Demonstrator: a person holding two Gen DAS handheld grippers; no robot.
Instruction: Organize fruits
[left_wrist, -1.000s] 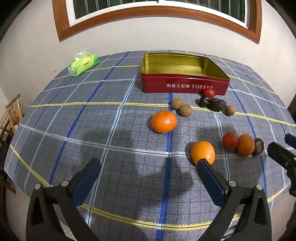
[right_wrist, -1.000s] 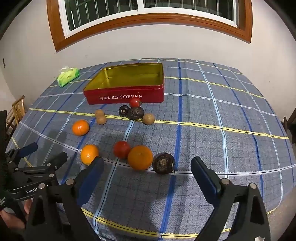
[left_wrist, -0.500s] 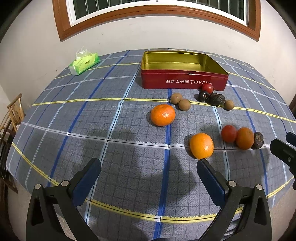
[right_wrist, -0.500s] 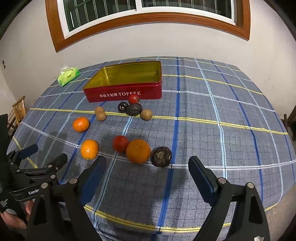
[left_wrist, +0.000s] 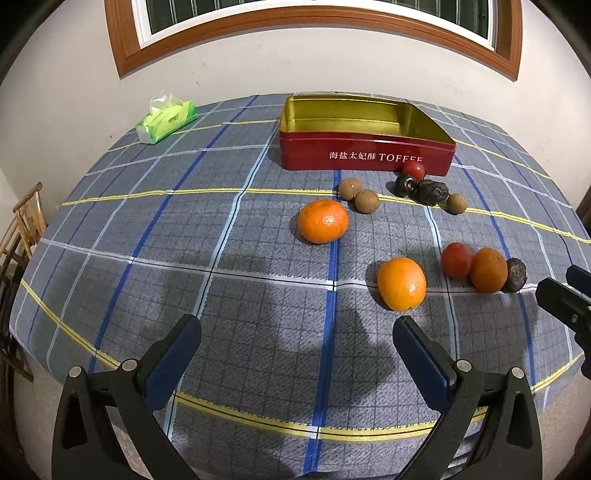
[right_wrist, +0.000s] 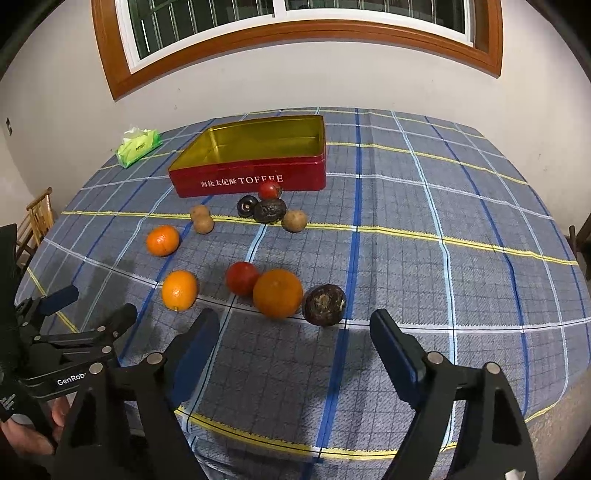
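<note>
A: Change? The right gripper (right_wrist: 293, 332) jaws have just been closing a little, yet stay wide with nothing between them. The left gripper (left_wrist: 295, 339) is wide too, empty.

B: Meaning?

A: Likely lining up a first pick. From the right gripper, the dark round wrinkled fruit (right_wrist: 325, 304) sits at 12 o'clock, the big orange citrus (right_wrist: 277, 292) just beside it at 11.

B: Target?

A: The red rectangular toffee tin with gold inside (right_wrist: 255, 177), far at 12, holds nothing.

B: Surface, room?

A: Blue plaid tablecloth (right_wrist: 443, 221), green tissue pack (left_wrist: 166, 120) at 10, wood-framed window (right_wrist: 295, 22) behind.
</note>
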